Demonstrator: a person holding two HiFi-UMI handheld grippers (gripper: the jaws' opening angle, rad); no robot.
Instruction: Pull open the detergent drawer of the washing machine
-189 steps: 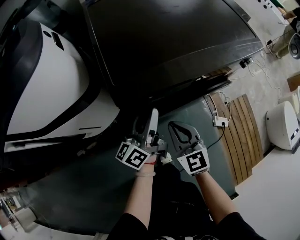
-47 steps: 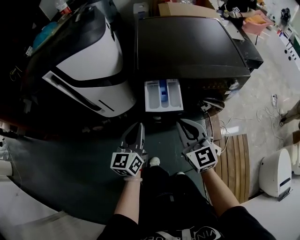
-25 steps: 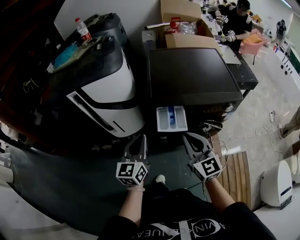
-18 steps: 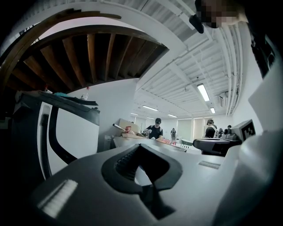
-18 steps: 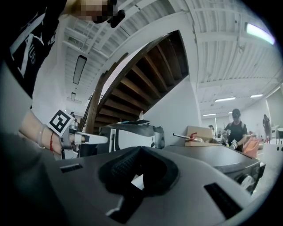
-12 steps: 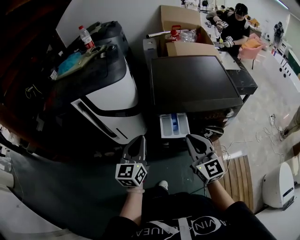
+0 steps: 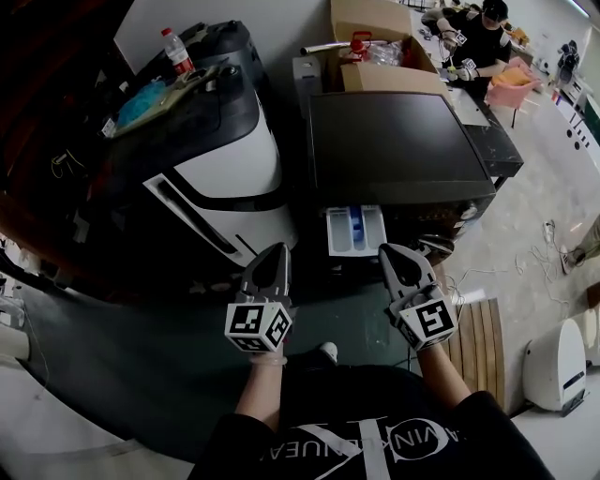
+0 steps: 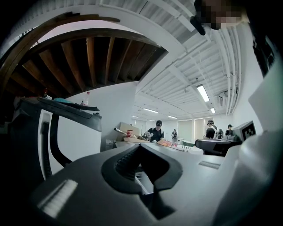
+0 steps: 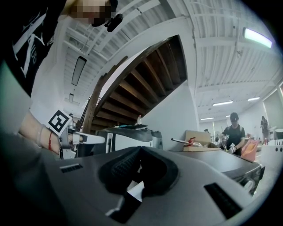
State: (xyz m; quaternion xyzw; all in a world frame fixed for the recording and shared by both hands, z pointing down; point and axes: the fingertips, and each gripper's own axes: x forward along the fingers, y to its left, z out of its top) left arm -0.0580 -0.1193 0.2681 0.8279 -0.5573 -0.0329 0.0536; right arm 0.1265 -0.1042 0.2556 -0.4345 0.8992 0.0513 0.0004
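The dark washing machine (image 7: 403,141) stands ahead of me with its white detergent drawer (image 7: 354,230) pulled out; a blue compartment shows in the drawer's middle. My left gripper (image 7: 276,253) is held level below and left of the drawer, jaws together with nothing between them. My right gripper (image 7: 394,253) hangs just right of the drawer's front, touching nothing, also closed and empty. In the left gripper view its jaws (image 8: 140,145) meet at the tip. The right gripper view shows that gripper (image 9: 140,148) the same way, with the left gripper (image 9: 84,138) off to its side.
A large white-and-black appliance (image 7: 216,178) stands left of the washer, with a bottle (image 7: 176,49) on top. Cardboard boxes (image 7: 375,28) sit behind it. A slatted wooden mat (image 7: 478,342) and cables lie on the floor at right. A person (image 7: 487,28) sits at a far table.
The drawer, unseen at first, is open in the later frames and stays out. Over the last second both shut grippers rose a little; the view drew back from the machine.
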